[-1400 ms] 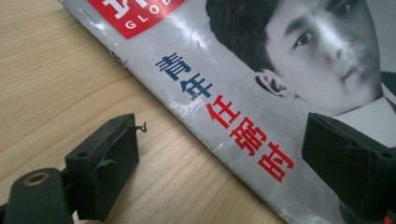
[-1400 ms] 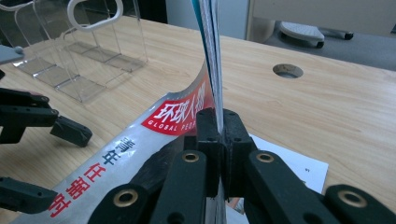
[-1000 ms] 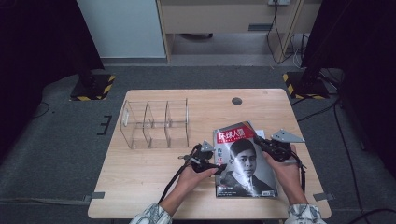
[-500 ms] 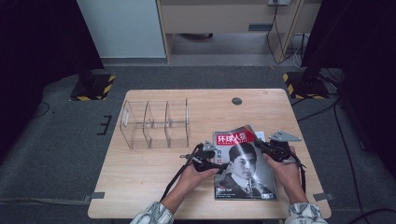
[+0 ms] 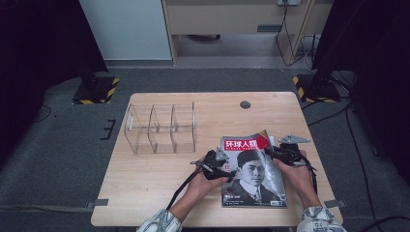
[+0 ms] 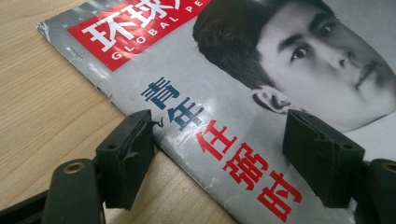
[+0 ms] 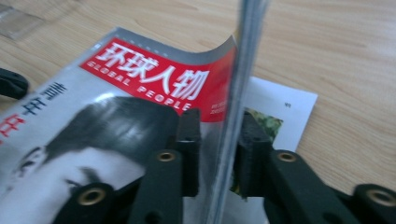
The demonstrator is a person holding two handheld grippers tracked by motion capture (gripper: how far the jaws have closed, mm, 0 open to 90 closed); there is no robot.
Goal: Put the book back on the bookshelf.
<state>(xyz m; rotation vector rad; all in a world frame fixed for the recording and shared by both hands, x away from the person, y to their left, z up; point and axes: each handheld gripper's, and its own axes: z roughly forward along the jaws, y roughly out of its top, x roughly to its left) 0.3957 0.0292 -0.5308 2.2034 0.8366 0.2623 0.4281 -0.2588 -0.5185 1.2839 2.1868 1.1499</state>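
High view: red-titled magazine (image 5: 251, 171) with portrait cover, flat on table (image 5: 145, 183).

Magazine (image 5: 254, 171): paper, glossy coated cover w/ sheen, worn at spine edge. Table (image 5: 159, 183): light wood-grain top, smooth, matt. Organizer (image 5: 160, 128), upper left of table: clear plastic, glossy. Left gripper (image 6: 219, 154) pads: black, matt, rough, chipped at edges. Right gripper (image 7: 217, 154) arms: black plastic, semi-matt, brass-look rivets. Floor: grey carpet, rough.
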